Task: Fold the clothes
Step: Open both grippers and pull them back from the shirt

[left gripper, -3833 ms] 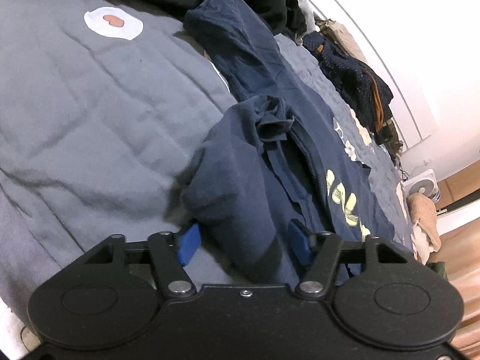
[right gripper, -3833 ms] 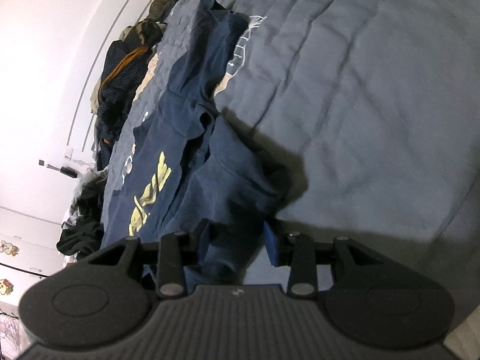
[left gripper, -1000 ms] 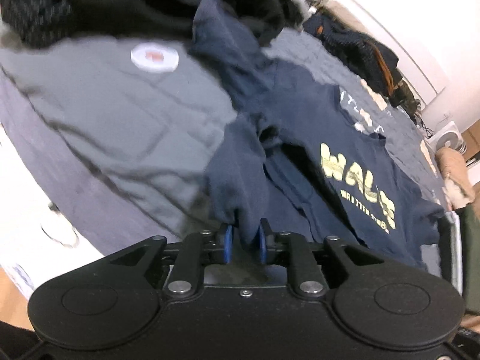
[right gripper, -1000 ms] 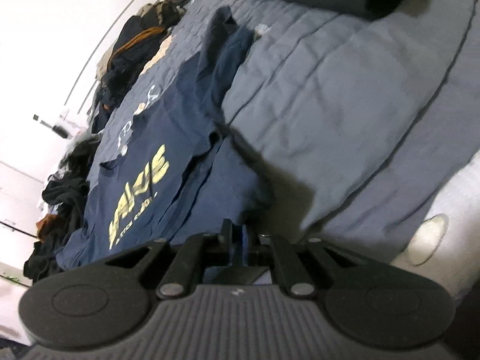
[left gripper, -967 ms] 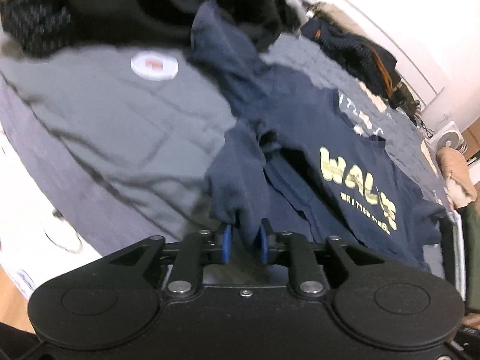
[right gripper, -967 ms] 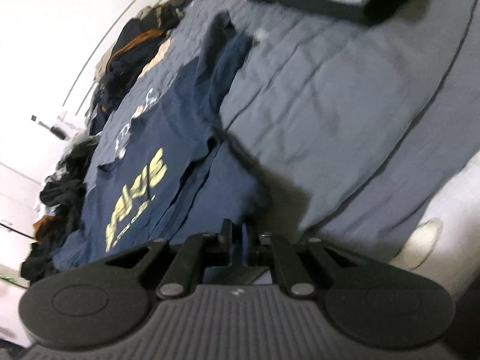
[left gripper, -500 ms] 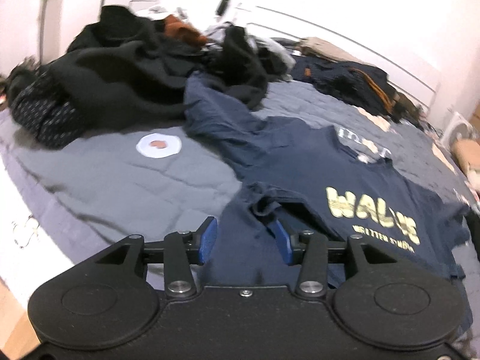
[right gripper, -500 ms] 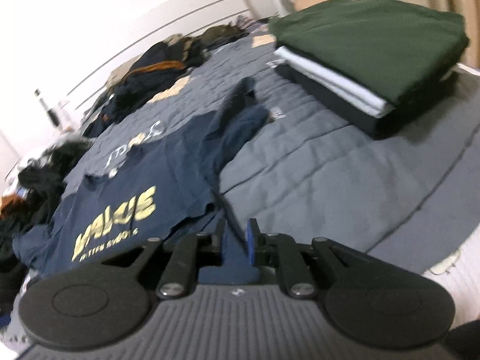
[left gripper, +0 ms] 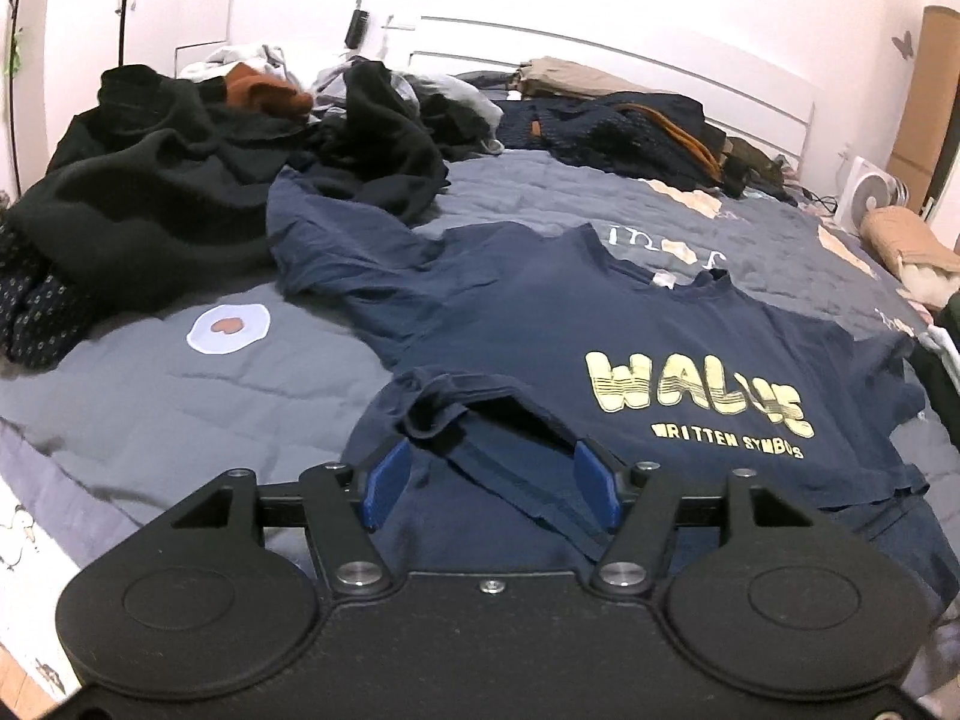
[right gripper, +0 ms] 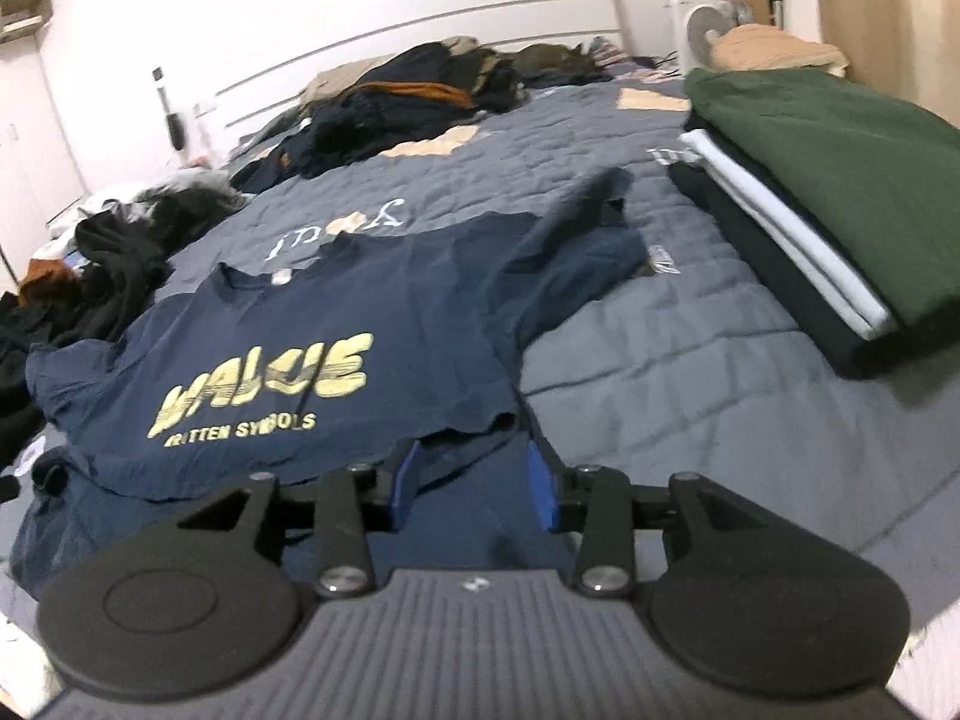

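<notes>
A navy T-shirt point(left gripper: 540, 312) with yellow lettering lies face up on the grey quilt point(left gripper: 156, 396), its bottom hem rumpled and gaping at the near edge. My left gripper point(left gripper: 489, 474) hovers over the hem's left corner, jaws opening, the blue pads apart and clear of the cloth lying below them. In the right wrist view the same T-shirt point(right gripper: 360, 312) spreads ahead. My right gripper point(right gripper: 474, 483) is over the hem's right corner, jaws opening too, with cloth beneath the gap but not pinched.
A heap of dark unfolded clothes point(left gripper: 180, 168) fills the far left of the bed. More clothes point(left gripper: 630, 120) lie along the headboard. A folded stack topped by a green garment point(right gripper: 840, 138) sits to the right. A white fan point(left gripper: 870, 195) stands beyond the bed.
Both grippers were shut on the shirt's hem corners a second ago. They have let go, opened, rolled level and lifted back a little. The hem now lies on the quilt.
</notes>
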The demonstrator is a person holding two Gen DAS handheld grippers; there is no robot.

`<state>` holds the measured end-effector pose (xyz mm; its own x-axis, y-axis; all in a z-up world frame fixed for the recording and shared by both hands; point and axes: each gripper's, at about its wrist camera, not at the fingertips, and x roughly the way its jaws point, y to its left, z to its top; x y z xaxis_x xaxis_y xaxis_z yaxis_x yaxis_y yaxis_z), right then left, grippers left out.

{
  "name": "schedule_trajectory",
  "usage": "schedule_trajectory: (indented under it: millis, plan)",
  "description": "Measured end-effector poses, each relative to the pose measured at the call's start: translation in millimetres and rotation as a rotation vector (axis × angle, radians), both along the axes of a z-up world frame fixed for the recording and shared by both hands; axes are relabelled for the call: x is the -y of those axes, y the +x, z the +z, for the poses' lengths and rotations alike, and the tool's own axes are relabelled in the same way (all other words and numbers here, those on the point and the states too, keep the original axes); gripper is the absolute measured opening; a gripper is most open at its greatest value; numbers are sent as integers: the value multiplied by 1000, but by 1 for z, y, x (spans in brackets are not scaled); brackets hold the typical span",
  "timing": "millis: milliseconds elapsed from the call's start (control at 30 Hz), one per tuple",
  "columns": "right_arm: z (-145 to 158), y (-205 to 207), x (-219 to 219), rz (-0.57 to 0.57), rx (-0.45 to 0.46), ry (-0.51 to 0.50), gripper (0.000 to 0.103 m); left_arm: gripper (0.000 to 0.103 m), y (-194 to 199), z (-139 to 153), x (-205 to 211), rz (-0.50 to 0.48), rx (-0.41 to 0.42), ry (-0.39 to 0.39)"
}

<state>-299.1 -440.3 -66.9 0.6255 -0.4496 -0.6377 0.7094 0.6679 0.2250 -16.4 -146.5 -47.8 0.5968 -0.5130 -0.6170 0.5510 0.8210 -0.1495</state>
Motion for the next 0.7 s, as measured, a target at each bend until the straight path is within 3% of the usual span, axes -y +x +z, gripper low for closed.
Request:
schedule_trajectory:
  millis: [400, 567, 700]
  plan:
    - [-15, 38, 37, 80, -81, 8, 39, 62, 12, -5, 6, 35, -22, 4]
    - [-26, 37, 30, 134, -104, -25, 39, 62, 16, -8, 5, 59, -33, 16]
    - [-29, 40, 22, 170, -171, -118, 39, 62, 19, -10, 4, 81, -51, 16]
